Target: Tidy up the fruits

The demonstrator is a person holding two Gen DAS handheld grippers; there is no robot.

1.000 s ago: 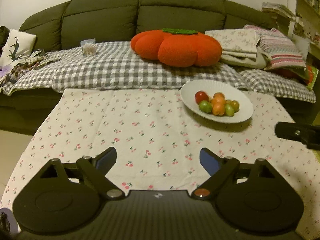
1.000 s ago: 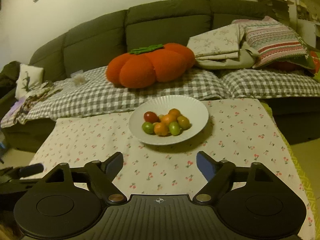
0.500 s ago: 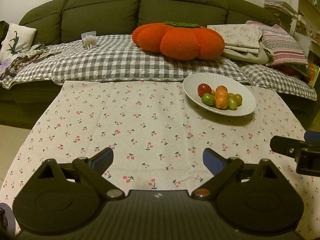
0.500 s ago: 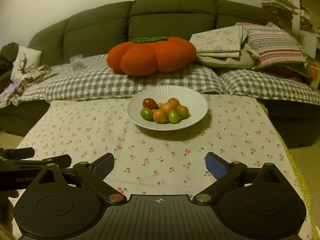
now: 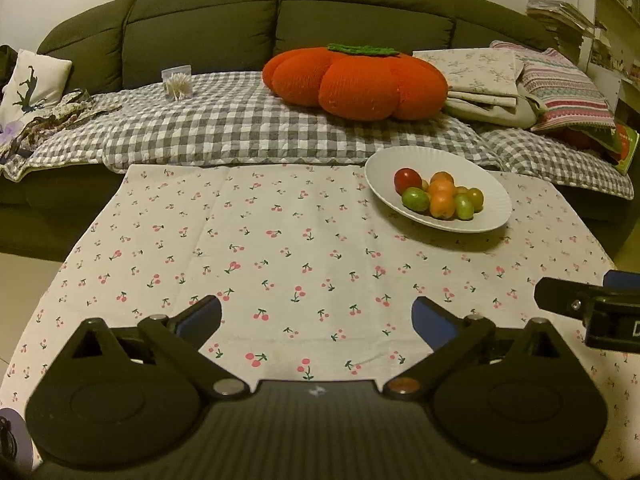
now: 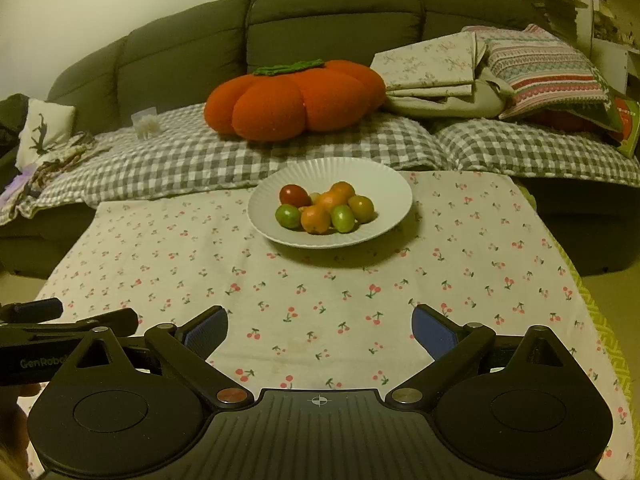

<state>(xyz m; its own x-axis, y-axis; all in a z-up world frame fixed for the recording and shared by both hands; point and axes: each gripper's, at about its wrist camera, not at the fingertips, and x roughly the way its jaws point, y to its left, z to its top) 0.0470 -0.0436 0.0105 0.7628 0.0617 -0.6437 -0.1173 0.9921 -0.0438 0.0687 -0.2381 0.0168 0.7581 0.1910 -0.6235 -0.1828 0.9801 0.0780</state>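
Note:
A white ribbed plate [image 5: 380,168] [image 6: 332,168] stands on the cherry-print tablecloth [image 5: 280,240] at the far side. It holds several small fruits: a red one [image 5: 407,180] [image 6: 294,195], green ones [image 5: 415,199] [image 6: 288,216] and orange ones [image 5: 442,204] [image 6: 316,218]. My left gripper [image 5: 316,312] hovers over the near left of the cloth, its jaws opening with nothing between them. My right gripper [image 6: 320,320] hangs open and empty in front of the plate, well short of it.
Behind the table a dark green sofa carries a checked blanket, an orange pumpkin cushion [image 5: 356,80] [image 6: 296,100], folded bedding [image 6: 432,68] and a small box of sticks [image 5: 177,84]. Each gripper's finger shows at the other view's edge [image 5: 560,300] [image 6: 60,320].
Both pairs of jaws have spread wider. The right view has levelled and the plate now sits a little higher in it. The fruits have not moved.

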